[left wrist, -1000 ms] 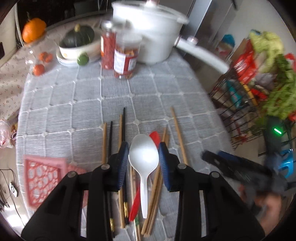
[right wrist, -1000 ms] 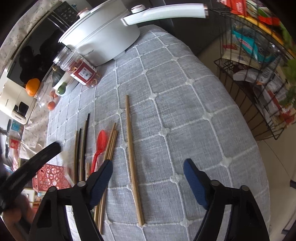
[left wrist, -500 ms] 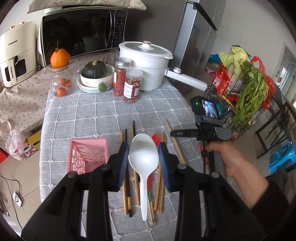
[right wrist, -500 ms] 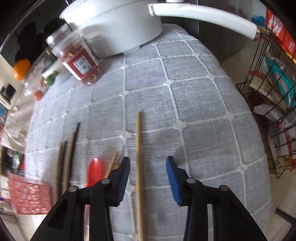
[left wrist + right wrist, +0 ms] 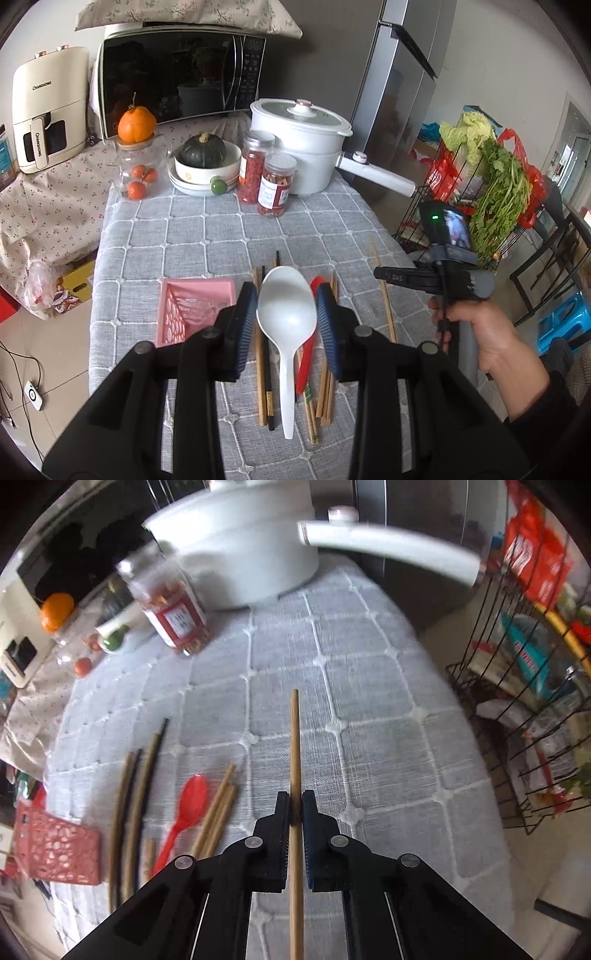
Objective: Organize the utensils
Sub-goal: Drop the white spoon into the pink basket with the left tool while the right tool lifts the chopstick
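The left tongs (image 5: 286, 308) fill the lower centre of the left wrist view, their black arms spreading toward the bottom corners and their blue-padded jaws closed against the bowl of a white plastic spoon (image 5: 287, 325). The right tongs (image 5: 295, 814) sit at lower centre of the right wrist view, jaws pinched onto a single light wooden chopstick (image 5: 295, 775). At the right edge of the left wrist view, the person's bare right hand (image 5: 487, 332) grips the tongs' grey handle.

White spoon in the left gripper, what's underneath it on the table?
Under the white spoon lie wooden chopsticks, a dark chopstick and a red spoon on the grey tablecloth. Whatever sits directly beneath its bowl is covered.
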{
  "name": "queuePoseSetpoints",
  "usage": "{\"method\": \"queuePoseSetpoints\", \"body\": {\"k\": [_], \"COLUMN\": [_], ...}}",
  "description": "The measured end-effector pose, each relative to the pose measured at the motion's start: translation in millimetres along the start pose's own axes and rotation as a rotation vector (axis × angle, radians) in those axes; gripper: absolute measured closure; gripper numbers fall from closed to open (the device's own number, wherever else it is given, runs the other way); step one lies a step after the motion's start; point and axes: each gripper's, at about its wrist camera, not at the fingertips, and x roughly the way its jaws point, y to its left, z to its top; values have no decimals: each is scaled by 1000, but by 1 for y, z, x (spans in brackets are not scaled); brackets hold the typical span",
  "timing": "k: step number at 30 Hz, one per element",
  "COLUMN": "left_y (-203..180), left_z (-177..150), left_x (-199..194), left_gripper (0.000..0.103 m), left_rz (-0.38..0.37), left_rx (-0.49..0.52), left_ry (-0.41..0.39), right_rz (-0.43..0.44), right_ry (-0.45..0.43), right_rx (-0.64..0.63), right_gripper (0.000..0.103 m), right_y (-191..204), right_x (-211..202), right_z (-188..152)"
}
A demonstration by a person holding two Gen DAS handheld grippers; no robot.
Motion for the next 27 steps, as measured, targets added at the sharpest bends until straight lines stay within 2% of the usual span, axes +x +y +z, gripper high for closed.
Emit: {"method": "queuePoseSetpoints", "body": {"k": [7,16,22,27], "left_y": [2,14,28,36], "left_z": [6,16,17,15], "left_x": [-27,-61,-68,-55], "left_gripper": [68,68,67,67], "left_rz": [-4,31,67,110], "left_rx": [-6,-28,-53,-40], "left_ry": [-88,-256,-375,-418], "right_rz": [50,154,243,298], "right_ry": [-181,-398,-516,-515], "right_rx": [9,15,-15,-34], "right_gripper": [96,96,96,96], "right_y": [10,19,34,48], "right_x": [-84,-163,-190,-184], "right_z": [-14,-37,-38,-38]}}
